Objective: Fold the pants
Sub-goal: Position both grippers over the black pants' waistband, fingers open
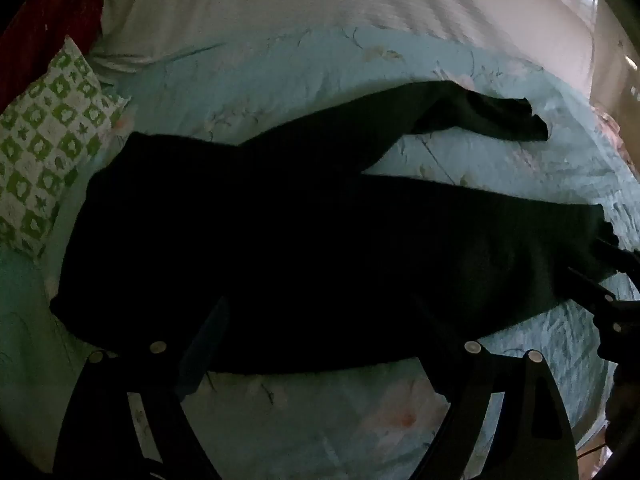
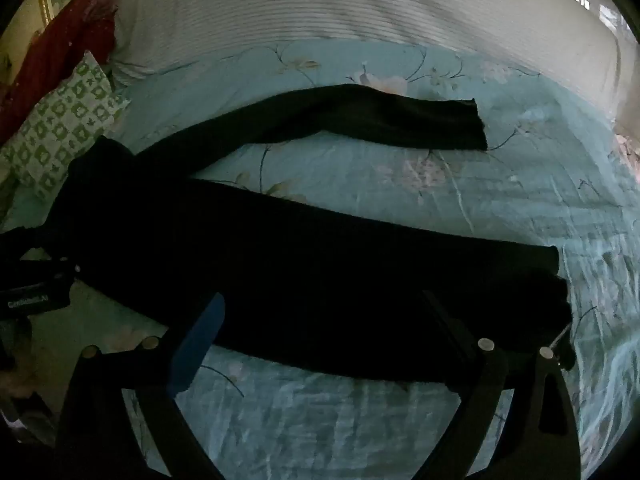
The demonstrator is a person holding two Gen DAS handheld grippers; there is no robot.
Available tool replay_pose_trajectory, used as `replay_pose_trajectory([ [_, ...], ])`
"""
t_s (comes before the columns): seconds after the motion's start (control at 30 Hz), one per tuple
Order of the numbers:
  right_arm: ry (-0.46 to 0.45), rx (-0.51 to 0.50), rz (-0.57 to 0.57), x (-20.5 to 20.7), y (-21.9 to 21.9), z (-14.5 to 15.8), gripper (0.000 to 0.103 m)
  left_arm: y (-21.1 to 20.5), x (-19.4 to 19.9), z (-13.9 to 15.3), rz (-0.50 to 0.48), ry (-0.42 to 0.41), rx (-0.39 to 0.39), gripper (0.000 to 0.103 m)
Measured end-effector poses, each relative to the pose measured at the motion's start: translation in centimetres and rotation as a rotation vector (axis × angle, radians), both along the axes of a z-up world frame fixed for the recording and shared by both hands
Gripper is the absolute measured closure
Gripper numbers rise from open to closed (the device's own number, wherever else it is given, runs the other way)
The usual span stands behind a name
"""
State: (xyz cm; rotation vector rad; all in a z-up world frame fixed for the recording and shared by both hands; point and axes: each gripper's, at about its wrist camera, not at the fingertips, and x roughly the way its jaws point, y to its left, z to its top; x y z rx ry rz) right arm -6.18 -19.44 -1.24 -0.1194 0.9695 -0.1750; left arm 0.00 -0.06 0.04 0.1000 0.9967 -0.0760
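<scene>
We see the black pants (image 1: 280, 232) lying flat on the bed (image 2: 400, 184), legs spread apart toward the right. Our left tongs (image 1: 320, 320) and right tongs (image 2: 324, 320) hover above them, both wide open and holding nothing. A green patterned pillow (image 1: 52, 140) lies far left.

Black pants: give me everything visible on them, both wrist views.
The black pants lie unfolded and mostly flat on the teal floral bedspread, in a dark, soft-looking fabric. The waist end sits toward the green patterned pillow; the legs splay apart toward the right, the far leg angled away with its hem flat. Both open grippers are above the near leg; contact cannot be told.
</scene>
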Motion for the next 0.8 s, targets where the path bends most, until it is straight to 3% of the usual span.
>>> replay_pose_trajectory([
  [0.17,-0.021,0.033,-0.020,0.2,0.4,-0.2,0.008,0.6,-1.2,-0.2,-0.006,-0.019,-0.003,0.015],
  [0.37,-0.018,0.078,-0.041,-0.6,-0.9,-0.5,0.008,0.2,-0.4,-0.2,0.003,0.029,0.024,0.015],
  [0.8,-0.003,0.081,-0.057,-0.7,-1.0,-0.8,0.008,0.1,-0.2,-0.3,-0.003,0.033,0.032,0.015],
])
